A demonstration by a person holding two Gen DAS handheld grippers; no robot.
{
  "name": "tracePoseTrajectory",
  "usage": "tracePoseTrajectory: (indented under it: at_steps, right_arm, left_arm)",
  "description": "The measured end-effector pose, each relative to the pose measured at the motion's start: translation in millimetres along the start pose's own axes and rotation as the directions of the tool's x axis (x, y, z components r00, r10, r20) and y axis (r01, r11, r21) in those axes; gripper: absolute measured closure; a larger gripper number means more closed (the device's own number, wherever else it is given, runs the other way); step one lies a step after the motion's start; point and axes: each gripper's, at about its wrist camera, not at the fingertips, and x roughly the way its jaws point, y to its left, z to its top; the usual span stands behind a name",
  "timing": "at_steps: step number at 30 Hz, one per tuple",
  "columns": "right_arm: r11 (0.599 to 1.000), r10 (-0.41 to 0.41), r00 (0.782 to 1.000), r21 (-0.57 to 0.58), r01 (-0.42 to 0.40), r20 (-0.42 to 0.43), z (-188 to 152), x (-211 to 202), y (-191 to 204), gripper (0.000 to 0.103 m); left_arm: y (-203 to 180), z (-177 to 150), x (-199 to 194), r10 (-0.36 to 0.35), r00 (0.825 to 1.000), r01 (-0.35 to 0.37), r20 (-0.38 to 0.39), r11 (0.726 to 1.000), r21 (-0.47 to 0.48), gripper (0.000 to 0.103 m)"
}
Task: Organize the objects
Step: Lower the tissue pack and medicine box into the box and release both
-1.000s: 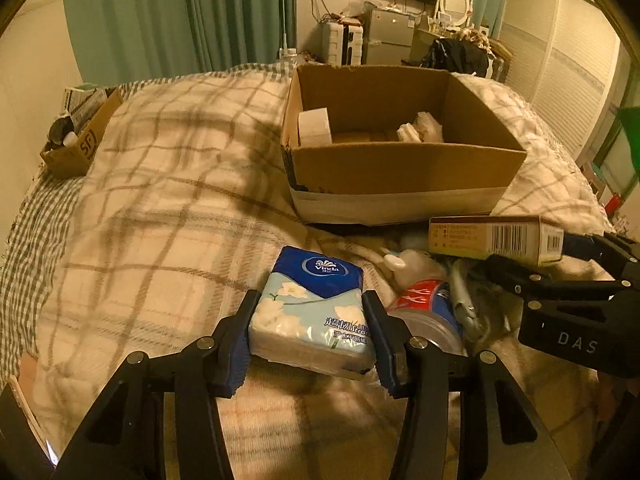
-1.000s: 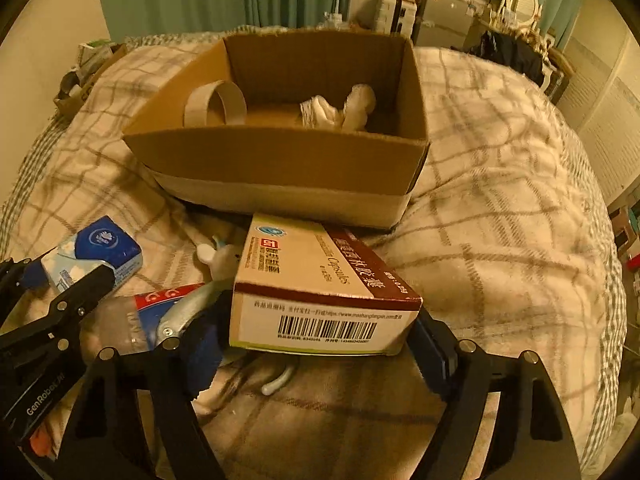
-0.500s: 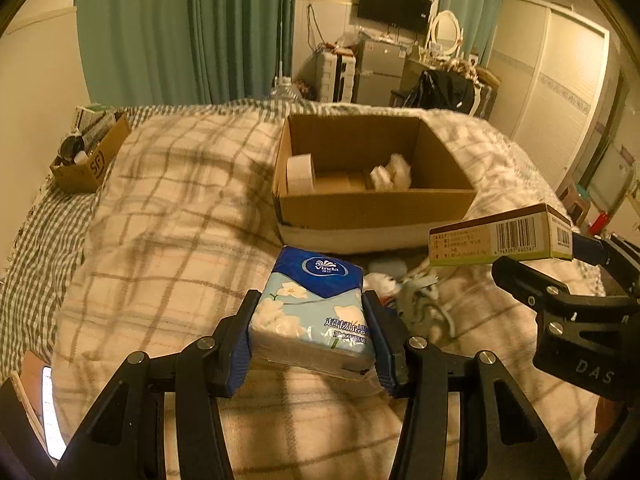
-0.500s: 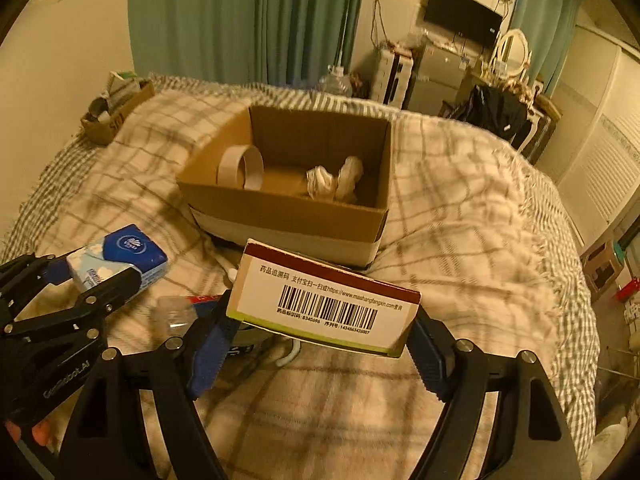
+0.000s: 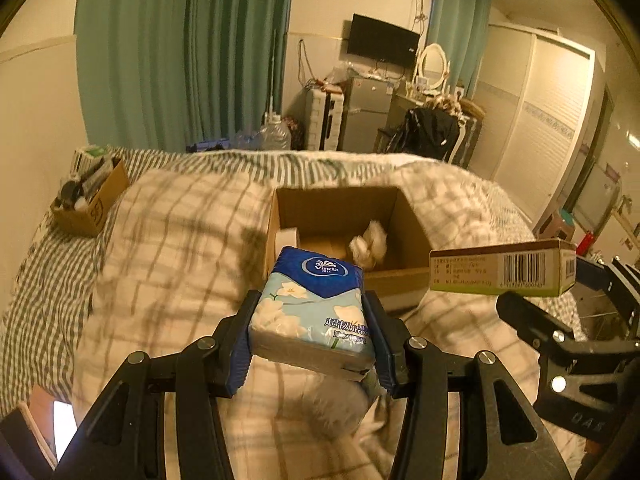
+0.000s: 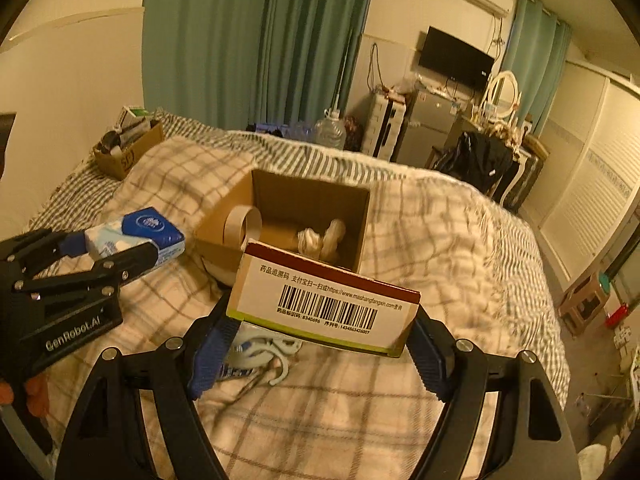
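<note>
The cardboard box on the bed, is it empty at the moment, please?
No, the cardboard box holds a tape roll and a crumpled white wad.

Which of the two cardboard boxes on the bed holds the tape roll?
The larger open cardboard box mid-bed; the tape roll leans inside. The small box sits at the bed's far-left edge.

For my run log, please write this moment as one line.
left gripper: shut on tissue pack | right gripper: shut on medicine box | both held above bed, before open cardboard box
</note>
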Motion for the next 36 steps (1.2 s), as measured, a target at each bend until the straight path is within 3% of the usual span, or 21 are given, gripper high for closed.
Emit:
tracePoseTrajectory:
  at_steps: [9,17,28,36]
  right_arm:
    - [0.999,-0.026,0.998,-0.03,0.027,0.061,65.5,2.0,-11.3,0.025]
    - [0.998,-0.044,0.999,-0.035,0.045,0.032,117.0,58.6,-27.1,0.025]
    - [1.0,-0.015,0.995,-0.027,0.012,-0.098,122.6,177.7,-34.3,0.025]
    - [1.0,0.024,0.99,-0.013,-0.026,-0.14,107.2,222.3,-36.5,0.025]
  left_arm:
    - [-5.1,64.6,17.5,-0.017,0.999,0.016,0.032,1.0,0.023,0.052]
    - [-4.6,106.6,79.0,-0.012,1.0,0.012,-0.008,0.999,0.035,0.052]
    - [-1.0,98.8,178.9,-0.006,0.993,0.012,-0.122,0.999,0.05,0.052]
    - [3.5,82.9,216.3,-0.007,0.986,0.016,-0.165,0.999,0.052,0.052]
